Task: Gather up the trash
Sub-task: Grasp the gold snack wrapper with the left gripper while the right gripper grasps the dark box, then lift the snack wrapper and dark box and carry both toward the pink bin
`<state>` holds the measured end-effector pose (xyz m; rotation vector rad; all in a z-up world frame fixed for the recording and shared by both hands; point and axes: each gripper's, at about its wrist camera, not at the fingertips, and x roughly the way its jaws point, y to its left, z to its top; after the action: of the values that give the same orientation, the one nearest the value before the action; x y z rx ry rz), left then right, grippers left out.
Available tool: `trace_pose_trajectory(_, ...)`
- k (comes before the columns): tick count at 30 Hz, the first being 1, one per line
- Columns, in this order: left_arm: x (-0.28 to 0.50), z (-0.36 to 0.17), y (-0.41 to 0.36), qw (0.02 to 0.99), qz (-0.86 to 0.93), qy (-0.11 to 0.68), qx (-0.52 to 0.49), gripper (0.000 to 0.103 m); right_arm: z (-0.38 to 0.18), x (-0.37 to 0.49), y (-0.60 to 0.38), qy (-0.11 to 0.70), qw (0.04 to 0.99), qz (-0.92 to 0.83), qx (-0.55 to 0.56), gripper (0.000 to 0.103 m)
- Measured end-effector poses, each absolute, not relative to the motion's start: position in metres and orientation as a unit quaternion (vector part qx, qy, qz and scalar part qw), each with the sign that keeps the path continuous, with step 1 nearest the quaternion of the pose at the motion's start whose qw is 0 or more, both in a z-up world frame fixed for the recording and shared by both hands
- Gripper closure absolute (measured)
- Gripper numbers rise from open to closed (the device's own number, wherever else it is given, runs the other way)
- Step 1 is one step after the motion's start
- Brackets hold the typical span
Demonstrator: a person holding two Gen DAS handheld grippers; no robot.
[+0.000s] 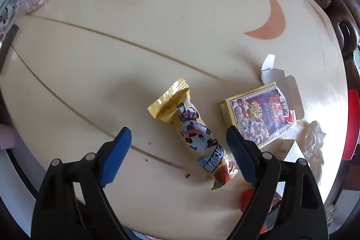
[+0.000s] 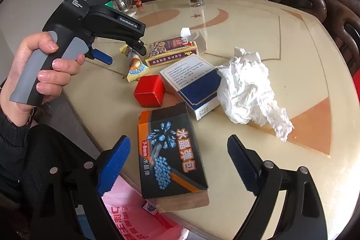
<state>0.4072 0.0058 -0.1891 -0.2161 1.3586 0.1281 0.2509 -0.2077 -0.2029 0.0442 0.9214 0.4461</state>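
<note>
Left wrist view: I'm lining up on the yellow crinkly plastic snack wrapper (image 1: 195, 130), lying between my left gripper (image 1: 178, 156)'s spread fingers on the cream round table (image 1: 112, 37). I'm judging it light, soft and slippery, best pinched mid-body. Its long axis is running near-right to far-left. My right gripper (image 2: 178, 163) is gaping too, over the black cardboard box (image 2: 171, 159).

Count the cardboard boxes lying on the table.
3. The black and orange box lies nearest, overhanging the table edge; the blue and white box beside the crumpled tissue; the opened gold-edged box behind it. Others may be hidden.
</note>
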Motion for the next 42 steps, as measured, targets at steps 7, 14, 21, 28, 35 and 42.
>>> trace_pose_trajectory(7,0.412,-0.196,0.005,0.768,0.071,0.629,-0.098,0.019,-0.21,0.254,-0.207,0.446,0.87,0.21,0.018,0.017)
trace_pose_trajectory(14,0.417,-0.198,-0.011,0.773,0.088,0.624,-0.071,0.02,-0.211,0.252,-0.205,0.442,0.874,0.204,0.011,0.017)
trace_pose_trajectory(21,0.424,-0.193,-0.019,0.772,0.099,0.622,-0.081,0.034,-0.212,0.245,-0.196,0.433,0.882,0.185,-0.02,0.024)
trace_pose_trajectory(28,0.416,-0.182,-0.026,0.772,0.088,0.621,-0.105,0.062,-0.21,0.24,-0.196,0.431,0.885,0.176,-0.024,0.043)
trace_pose_trajectory(35,0.408,-0.178,-0.034,0.771,0.06,0.624,-0.107,0.081,-0.21,0.24,-0.198,0.432,0.886,0.169,-0.018,0.046)
trace_pose_trajectory(42,0.399,-0.177,-0.026,0.777,0.039,0.62,-0.101,0.082,-0.203,0.239,-0.204,0.421,0.893,0.156,-0.001,0.049)
